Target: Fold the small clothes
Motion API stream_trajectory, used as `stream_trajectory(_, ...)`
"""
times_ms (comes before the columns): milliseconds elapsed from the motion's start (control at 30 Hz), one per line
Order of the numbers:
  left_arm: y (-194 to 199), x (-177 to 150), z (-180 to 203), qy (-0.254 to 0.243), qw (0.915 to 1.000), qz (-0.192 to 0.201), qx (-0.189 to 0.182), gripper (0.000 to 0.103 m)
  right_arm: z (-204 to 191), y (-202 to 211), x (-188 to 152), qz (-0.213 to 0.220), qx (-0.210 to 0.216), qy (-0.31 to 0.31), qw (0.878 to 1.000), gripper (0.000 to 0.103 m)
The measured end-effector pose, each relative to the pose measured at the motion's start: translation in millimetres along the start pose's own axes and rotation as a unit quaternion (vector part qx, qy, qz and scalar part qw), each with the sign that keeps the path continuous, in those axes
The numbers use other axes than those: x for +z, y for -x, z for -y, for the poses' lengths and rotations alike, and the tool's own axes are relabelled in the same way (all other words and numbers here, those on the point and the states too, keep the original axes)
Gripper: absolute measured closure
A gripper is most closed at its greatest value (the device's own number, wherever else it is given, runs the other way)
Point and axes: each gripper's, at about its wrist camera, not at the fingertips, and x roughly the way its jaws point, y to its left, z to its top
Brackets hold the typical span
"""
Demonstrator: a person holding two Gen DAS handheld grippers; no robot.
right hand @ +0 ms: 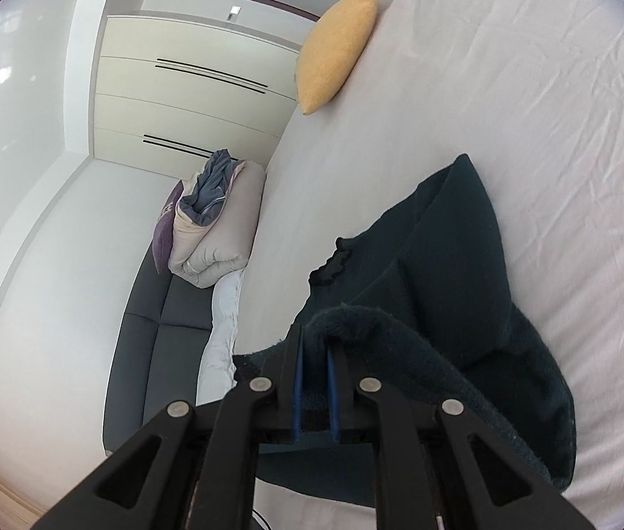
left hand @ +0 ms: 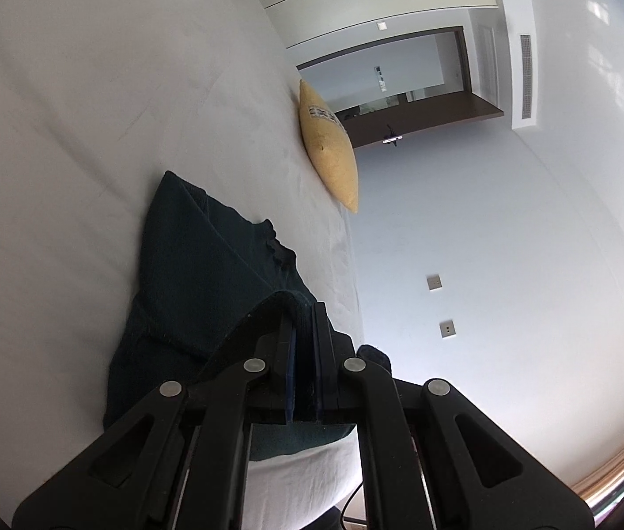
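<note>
Left wrist view. My left gripper (left hand: 305,313), black with blue-lined fingers, has its jaws clamped together on a raised edge of the dark green knitted garment (left hand: 206,274). I hold that edge off the white bed sheet (left hand: 91,132) so the cloth can be carried over the part that lies flat. The rest of the garment rests on the sheet near the bed's edge, with a scalloped trim showing along its far side. A yellow textured cushion (left hand: 331,150) stands at the far edge of the bed, well apart from the garment, so it should not hinder the fold. Beyond it are a pale wall and a dark-framed doorway (left hand: 400,88).

Right wrist view. My right gripper (right hand: 315,344) has its jaws pinched on another fuzzy edge of the same garment (right hand: 435,265); the knit humps over the fingertips and drapes away to the right. Only a narrow gap shows between the blue pads, and fabric fills it. I judge that the two grips hold matching points on one hem so the fold stays even. The cushion (right hand: 338,57) sits at the far edge of the sheet (right hand: 532,110). Left of the bed, a rolled beige duvet (right hand: 219,229) lies on a grey sofa (right hand: 161,331), clear of the work. The fold appears to be under way, not yet laid down.
</note>
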Motion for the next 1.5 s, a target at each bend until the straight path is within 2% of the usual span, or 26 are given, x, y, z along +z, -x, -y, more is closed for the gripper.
stream_trajectory(300, -81.8, 77.6, -25.8, 0.026, 0.9985, -0.002, 0.049, 0.099, 41.0, -45.1, 43.8, 0.029, -0.038, -0.061, 0.997, 0.093)
stream_trajectory(600, -161.9, 116.6, -86.1, 0.076, 0.9910, -0.016, 0.109, 0.098, 77.9, -69.7, 61.9, 0.046, -0.072, -0.115, 0.990, 0.092)
stream_trajectory(700, -178.0, 125.4, -101.9, 0.096, 0.9884, -0.022, 0.116, 0.094, 84.0, -69.9, 63.1, 0.056, -0.059, -0.128, 0.988, 0.090)
stream_trajectory(767, -176.5, 132.7, -101.8, 0.091, 0.9900, -0.002, 0.108, 0.081, 82.9, -68.9, 62.8, 0.060, -0.060, -0.123, 0.989, 0.088)
stream_trajectory(800, -174.2, 137.6, -101.4, 0.089, 0.9906, 0.011, 0.103, 0.064, 82.2, -68.7, 62.8, 0.061, -0.059, -0.124, 0.989, 0.086)
stream_trajectory(833, -170.3, 140.9, -100.9, 0.088, 0.9910, 0.020, 0.098, 0.031, 79.6, -70.5, 62.3, 0.064, -0.055, -0.123, 0.989, 0.081)
stream_trajectory(867, -162.3, 144.6, -100.0, 0.086, 0.9911, 0.032, 0.097, 0.021, 77.4, -67.9, 61.5, 0.069, -0.051, -0.122, 0.989, 0.071)
stream_trajectory(900, -151.5, 148.5, -97.7, 0.081, 0.9907, 0.045, 0.099, 0.019, 72.6, -65.9, 61.3, 0.079, -0.047, -0.116, 0.989, 0.064)
stream_trajectory(933, -146.7, 150.6, -97.3, 0.077, 0.9909, 0.046, 0.101, 0.019, 66.7, -63.1, 61.6, 0.088, -0.045, -0.109, 0.989, 0.048)
stream_trajectory(967, -144.4, 149.8, -95.8, 0.076, 0.9910, 0.043, 0.102, 0.019, 58.7, -58.8, 61.9, 0.104, -0.047, -0.096, 0.989, 0.034)
stream_trajectory(1033, -138.7, 141.8, -91.7, 0.069, 0.9913, 0.035, 0.107, 0.019, 45.4, -50.2, 65.1, 0.128, -0.064, -0.072, 0.987, 0.023)
stream_trajectory(1200, -138.9, 98.7, -65.8, 0.015, 0.9914, 0.008, 0.130, 0.019, 25.1, -37.5, 63.1, 0.133, -0.118, -0.021, 0.984, 0.023)
stream_trajectory(1267, -141.3, 79.9, -53.1, -0.011, 0.9904, 0.002, 0.138, 0.019, 20.6, -31.1, 54.9, 0.120, -0.139, 0.007, 0.983, 0.023)
stream_trajectory(1400, -144.6, 49.3, -32.5, -0.088, 0.9822, -0.015, 0.166, 0.019, 11.7, -20.7, 23.5, 0.090, -0.184, 0.078, 0.976, 0.023)
stream_trajectory(1500, -142.1, 26.5, -32.1, -0.117, 0.9776, -0.034, 0.172, 0.019, 11.7, -13.4, -3.8, 0.068, -0.207, 0.119, 0.969, 0.024)
